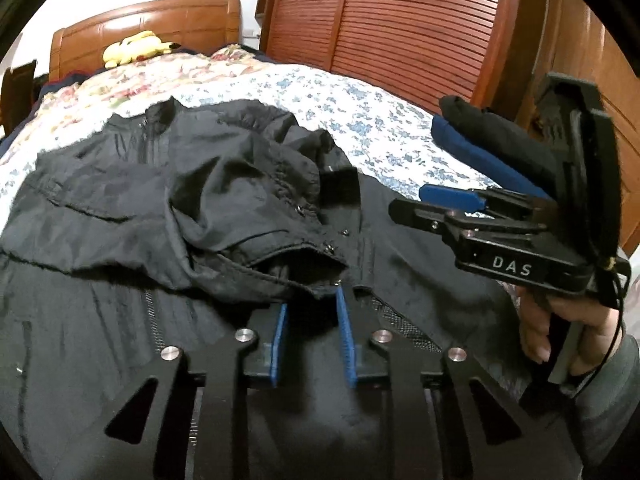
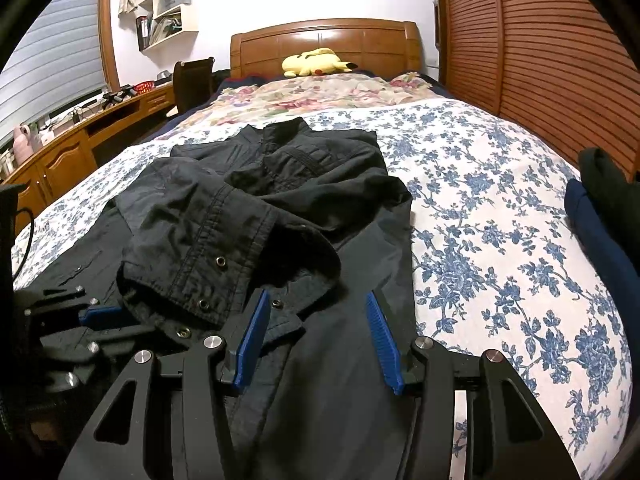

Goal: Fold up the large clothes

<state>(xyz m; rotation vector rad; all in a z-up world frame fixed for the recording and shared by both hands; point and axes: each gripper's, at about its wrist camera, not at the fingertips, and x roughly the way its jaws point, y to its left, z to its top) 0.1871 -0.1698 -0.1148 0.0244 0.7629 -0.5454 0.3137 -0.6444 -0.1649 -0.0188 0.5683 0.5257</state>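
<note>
A large black woven jacket with metal snap buttons point(image 2: 280, 216) lies spread on the bed with the blue-and-white floral cover point(image 2: 500, 240), its collar toward the far wooden headboard point(image 2: 324, 40). One black sleeve with a stitched cuff point(image 2: 208, 248) is laid across the jacket body toward the near left; in the left wrist view the open mouth of this cuff point(image 1: 300, 268) sits just beyond the fingertips.

The left tool point(image 1: 312, 312) is at the near edge of the jacket, its blue ribbed pads point(image 1: 346, 340) a narrow gap apart, tips at or under the cuff edge. Whether they pinch fabric cannot be told, as the tips are hidden by cloth.

The right tool point(image 2: 316, 300) hovers over the right side of the jacket body, blue pads set wide apart, with nothing between them. In the left wrist view it appears at the right point(image 1: 420, 204), held by a bare hand point(image 1: 560, 320) in a grey sleeve.

A stack of folded dark blue and black clothes point(image 2: 600, 216) rests on the right edge of the bed, well apart from the jacket. A yellow plush toy point(image 2: 316, 62) lies against the headboard. A louvred wooden wardrobe point(image 2: 540, 40) stands at right; a wooden desk point(image 2: 80, 132) runs along the left.
</note>
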